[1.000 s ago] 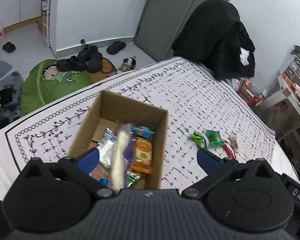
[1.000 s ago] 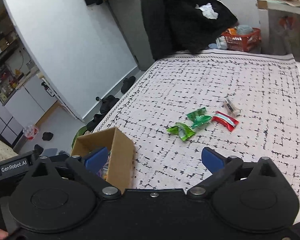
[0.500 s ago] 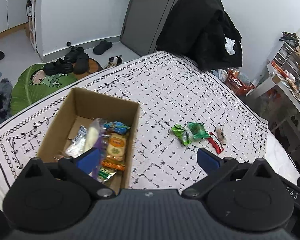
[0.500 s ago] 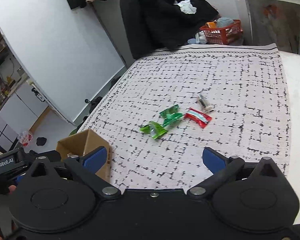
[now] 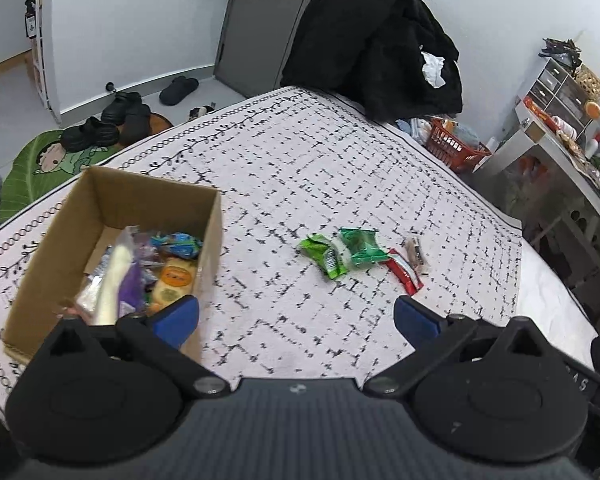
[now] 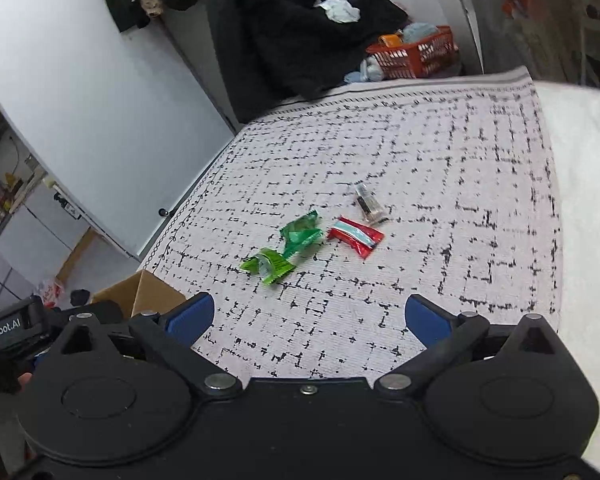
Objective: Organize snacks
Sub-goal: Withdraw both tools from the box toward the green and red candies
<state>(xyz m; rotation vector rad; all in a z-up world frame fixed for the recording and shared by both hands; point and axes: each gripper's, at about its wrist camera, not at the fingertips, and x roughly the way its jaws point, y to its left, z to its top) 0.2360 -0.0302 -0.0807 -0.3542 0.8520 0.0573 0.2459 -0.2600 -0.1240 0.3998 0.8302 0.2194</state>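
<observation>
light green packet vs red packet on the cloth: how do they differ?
The light green packet looks crumpled and touches the dark green packet; the red packet lies flatter and apart, with a pale stripe. The light green one lies nearer the cardboard box. Both lie loose on the cloth, ungripped.

Bench's got a patterned cloth (image 5: pixel 300 168) over it. Cardboard box (image 5: pixel 100 216) sits by the left finger (image 5: pixel 176 316), four loose snack packets (image 5: pixel 360 252) ahead, between both fingers.

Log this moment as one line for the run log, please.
left gripper: open, empty | right gripper: open, empty | cardboard box: holds snacks | loose on cloth: two green packets, red packet, small dark packet
</observation>
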